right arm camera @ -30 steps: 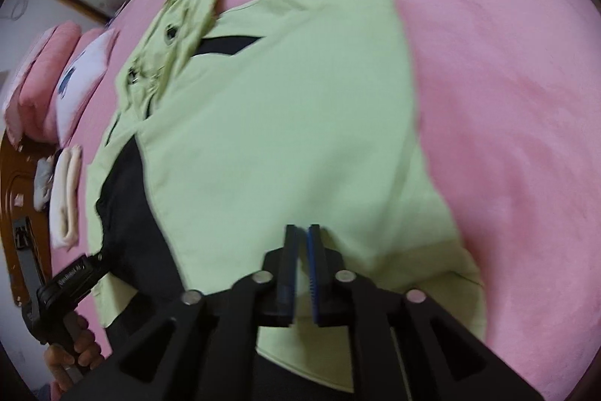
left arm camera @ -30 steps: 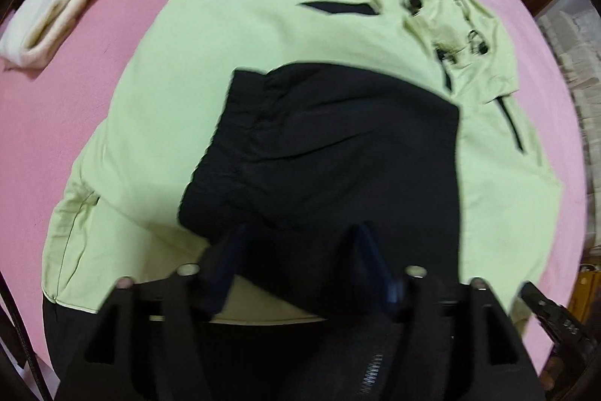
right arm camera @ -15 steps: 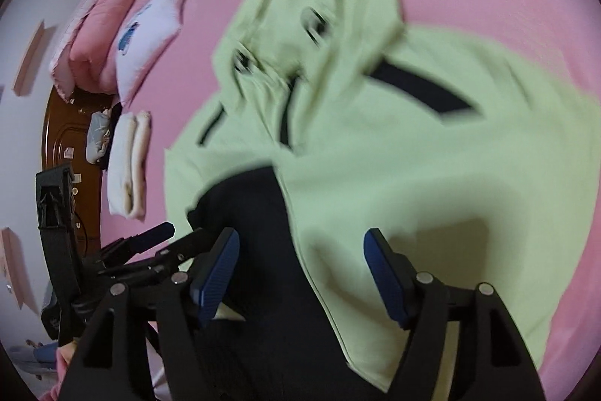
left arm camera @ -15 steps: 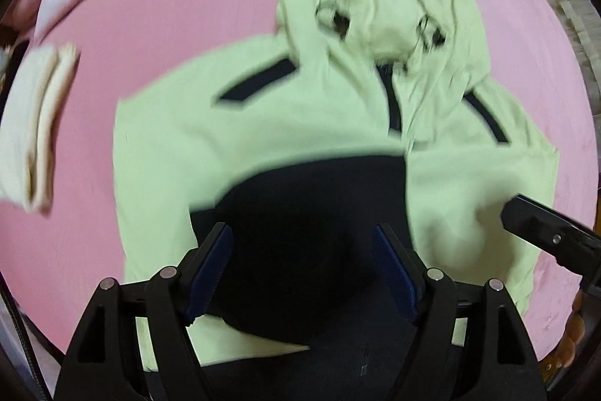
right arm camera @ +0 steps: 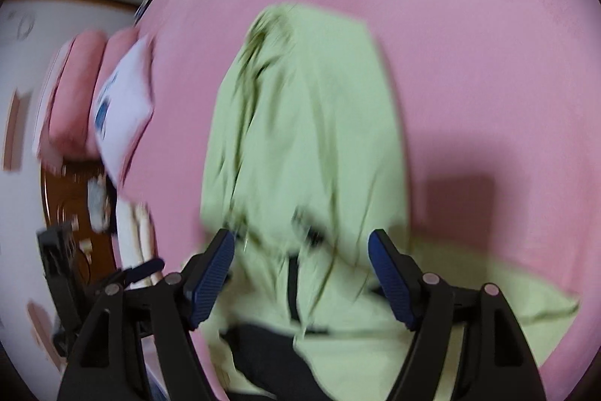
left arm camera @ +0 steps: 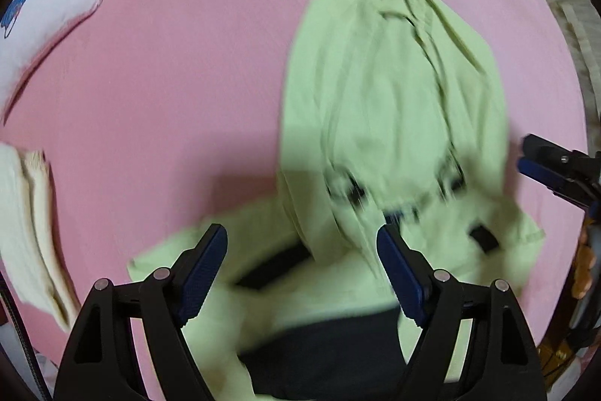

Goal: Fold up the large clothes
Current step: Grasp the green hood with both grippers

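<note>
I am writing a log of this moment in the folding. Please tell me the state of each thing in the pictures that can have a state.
Light green and black hooded jacket: lying on the bed, hood spread flat, not gripped.
Left gripper: open, above the jacket.
Right gripper: open, above the jacket.
Cream folded cloth: folded, lying on the pink bed sheet.
White pillow with blue print: lying at the bed's edge.
</note>
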`<state>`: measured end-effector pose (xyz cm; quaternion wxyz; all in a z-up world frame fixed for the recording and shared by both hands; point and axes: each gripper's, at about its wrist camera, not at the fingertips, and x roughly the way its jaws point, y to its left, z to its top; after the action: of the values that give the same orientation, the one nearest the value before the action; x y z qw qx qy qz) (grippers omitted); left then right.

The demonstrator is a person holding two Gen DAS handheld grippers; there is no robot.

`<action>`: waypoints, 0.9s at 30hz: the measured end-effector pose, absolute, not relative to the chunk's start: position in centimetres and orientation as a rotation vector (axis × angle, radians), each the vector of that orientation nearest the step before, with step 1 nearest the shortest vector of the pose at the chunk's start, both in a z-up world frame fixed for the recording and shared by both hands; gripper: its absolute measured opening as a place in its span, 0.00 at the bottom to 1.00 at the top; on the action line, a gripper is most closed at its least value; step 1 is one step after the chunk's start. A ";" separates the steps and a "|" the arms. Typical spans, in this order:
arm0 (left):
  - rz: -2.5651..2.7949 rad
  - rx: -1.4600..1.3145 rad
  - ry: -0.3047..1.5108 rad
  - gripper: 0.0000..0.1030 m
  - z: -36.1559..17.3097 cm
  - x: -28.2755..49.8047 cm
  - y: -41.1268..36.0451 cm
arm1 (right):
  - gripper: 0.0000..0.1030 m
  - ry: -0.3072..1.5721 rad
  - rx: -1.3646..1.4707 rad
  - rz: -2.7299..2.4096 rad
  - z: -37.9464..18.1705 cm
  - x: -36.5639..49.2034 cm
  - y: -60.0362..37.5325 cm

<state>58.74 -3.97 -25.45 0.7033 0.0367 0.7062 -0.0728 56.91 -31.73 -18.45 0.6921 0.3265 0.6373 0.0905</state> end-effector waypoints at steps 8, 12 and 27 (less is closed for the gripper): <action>-0.130 -0.059 1.394 0.78 -30.1 65.0 -1.5 | 0.72 1.326 0.893 0.116 -23.0 60.9 -36.9; -0.174 -0.257 1.387 0.78 -32.9 66.1 -0.1 | 0.72 1.265 0.918 0.152 -24.4 61.6 -37.1; -0.457 -0.284 1.225 0.05 -33.1 66.3 -3.8 | 0.05 1.108 0.927 0.449 -24.0 63.5 -35.1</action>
<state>66.34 -3.75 -33.08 0.7845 -0.1318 0.5677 -0.2121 63.48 -35.11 -23.95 0.7273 0.4206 0.5026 0.2035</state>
